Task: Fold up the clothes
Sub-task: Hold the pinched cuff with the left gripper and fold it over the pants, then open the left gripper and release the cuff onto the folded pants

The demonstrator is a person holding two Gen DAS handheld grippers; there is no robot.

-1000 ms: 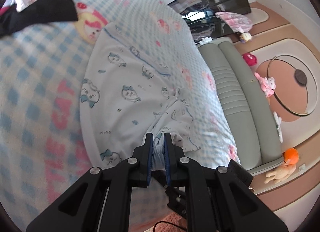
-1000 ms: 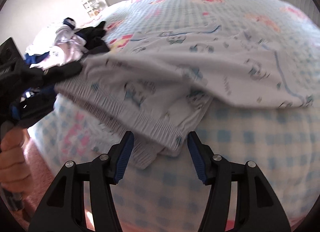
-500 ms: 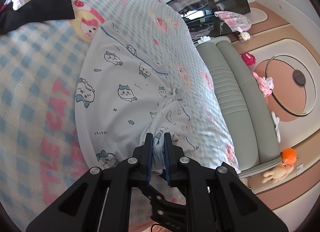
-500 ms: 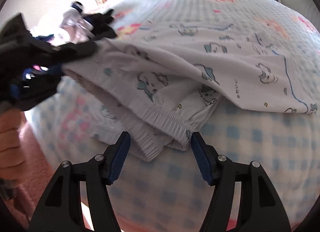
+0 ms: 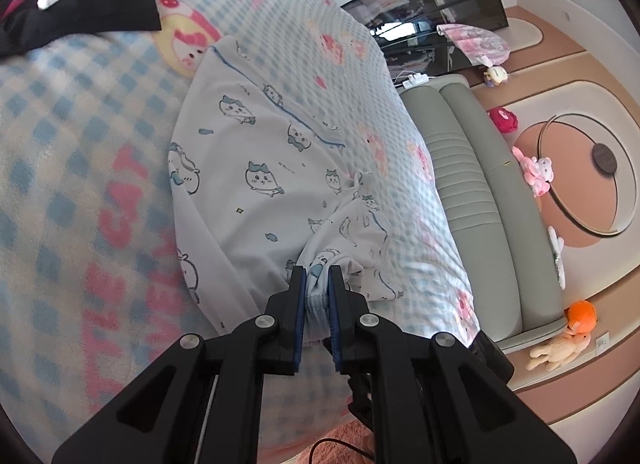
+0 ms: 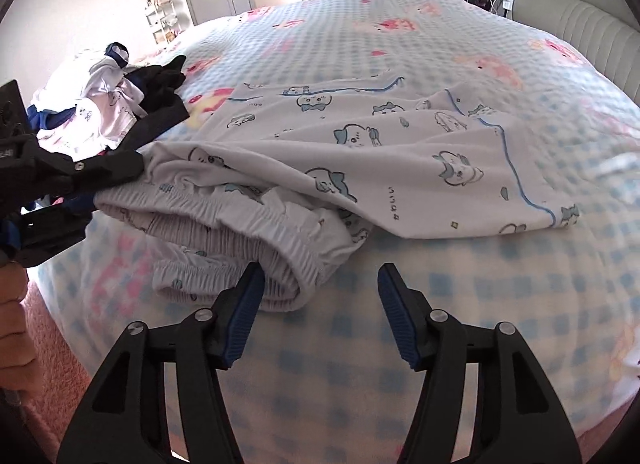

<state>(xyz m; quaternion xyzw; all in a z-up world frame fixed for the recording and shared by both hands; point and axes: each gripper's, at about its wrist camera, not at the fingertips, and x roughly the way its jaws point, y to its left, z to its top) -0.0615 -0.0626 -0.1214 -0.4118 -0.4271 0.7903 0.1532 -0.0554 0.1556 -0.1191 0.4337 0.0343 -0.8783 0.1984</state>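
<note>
On the checked bedspread lie printed white pyjama shorts. Left gripper is clamped on the bunched elastic waistband; right gripper is spread wide at the band's near fold, gripping nothing. Clothes pile sits far left.

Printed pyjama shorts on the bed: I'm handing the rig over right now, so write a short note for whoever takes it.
Left gripper: shut on the elastic waistband of the printed pyjama shorts, lifting that end off the checked blanket.
Right gripper: open, empty, at the waistband's other corner.
Shorts: spread out on the blanket, not folded yet.
Unsorted clothes pile: far left, untouched.
Left to do: grip the free corner, fold the shorts, then the pile.
</note>
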